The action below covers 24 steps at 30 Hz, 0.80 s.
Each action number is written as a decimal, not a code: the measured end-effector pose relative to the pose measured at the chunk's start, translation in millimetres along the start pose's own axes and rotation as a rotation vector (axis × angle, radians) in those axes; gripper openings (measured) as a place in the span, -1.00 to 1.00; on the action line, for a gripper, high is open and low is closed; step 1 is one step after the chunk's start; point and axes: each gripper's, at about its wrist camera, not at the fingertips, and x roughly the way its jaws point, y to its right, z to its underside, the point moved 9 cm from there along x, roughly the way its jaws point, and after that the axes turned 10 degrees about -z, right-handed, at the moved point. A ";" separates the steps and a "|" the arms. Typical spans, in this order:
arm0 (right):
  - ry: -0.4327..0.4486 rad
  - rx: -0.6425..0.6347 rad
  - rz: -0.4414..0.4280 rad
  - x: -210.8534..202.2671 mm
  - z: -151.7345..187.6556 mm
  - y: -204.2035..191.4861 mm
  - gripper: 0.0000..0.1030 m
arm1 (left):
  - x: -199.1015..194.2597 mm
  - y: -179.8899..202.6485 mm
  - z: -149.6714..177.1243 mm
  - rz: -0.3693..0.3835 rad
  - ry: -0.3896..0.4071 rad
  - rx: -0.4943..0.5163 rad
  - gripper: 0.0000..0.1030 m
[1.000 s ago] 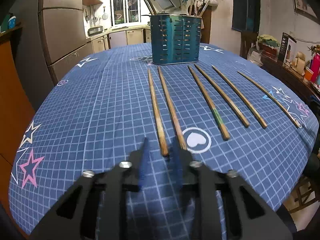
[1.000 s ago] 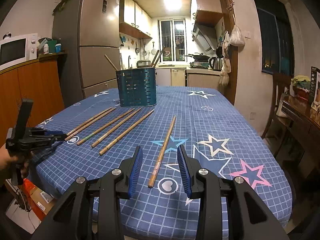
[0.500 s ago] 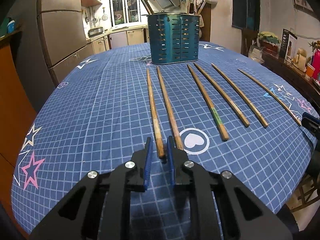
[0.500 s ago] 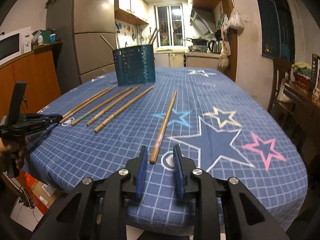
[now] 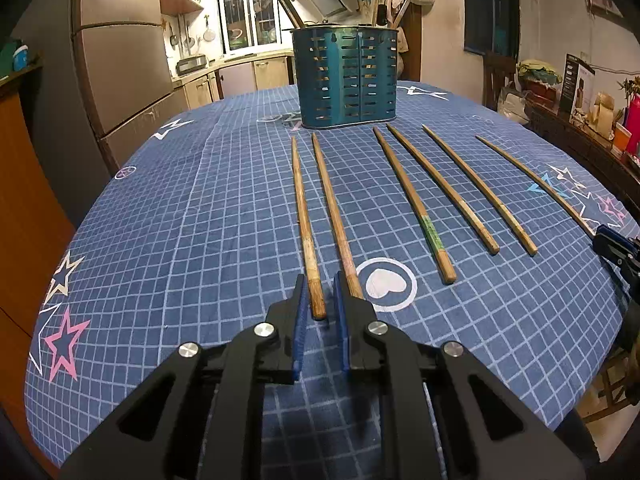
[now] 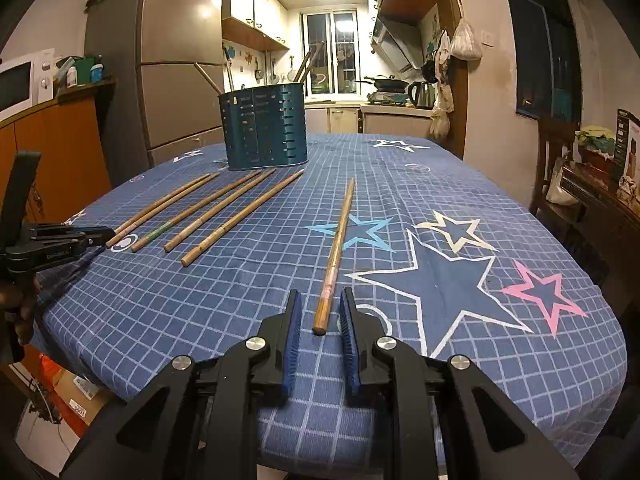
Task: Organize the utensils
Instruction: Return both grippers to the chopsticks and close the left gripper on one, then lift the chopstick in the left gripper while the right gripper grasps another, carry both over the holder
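Now: six chopsticks (image 5: 452, 188), one holder (image 5: 346, 76); left claw (image 5: 320, 285) clamps leftmost (image 5: 304, 220), right claw (image 6: 320, 300) closing round rightmost (image 6: 340, 236).

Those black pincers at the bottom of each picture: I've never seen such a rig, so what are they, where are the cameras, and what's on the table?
No robot here: a person holds a hand-operated gripper in each hand, each carrying a wide-angle camera looking along its jaws. One picture comes from the left gripper, the other from the right gripper. On the blue tablecloth lie six wooden chopsticks before a teal utensil holder with a few utensils inside. The left jaws are closed around the near end of the leftmost chopstick. The right jaws are closing, with the rightmost chopstick between them, not yet pinched.
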 end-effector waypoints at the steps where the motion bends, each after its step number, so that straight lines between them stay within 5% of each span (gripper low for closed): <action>1: 0.004 -0.003 0.003 -0.3 0.6 -0.6 -0.63 | -0.1 0.5 0.2 0.001 0.002 -0.001 -0.81; 14: 0.086 -0.030 0.014 -11.7 -7.6 -3.7 -0.84 | -8.5 4.3 3.9 0.008 0.050 -0.007 -0.90; 24: 0.266 -0.159 0.046 -62.0 -93.9 -3.1 -0.85 | -53.4 -15.1 -45.3 -0.009 0.217 -0.035 -0.90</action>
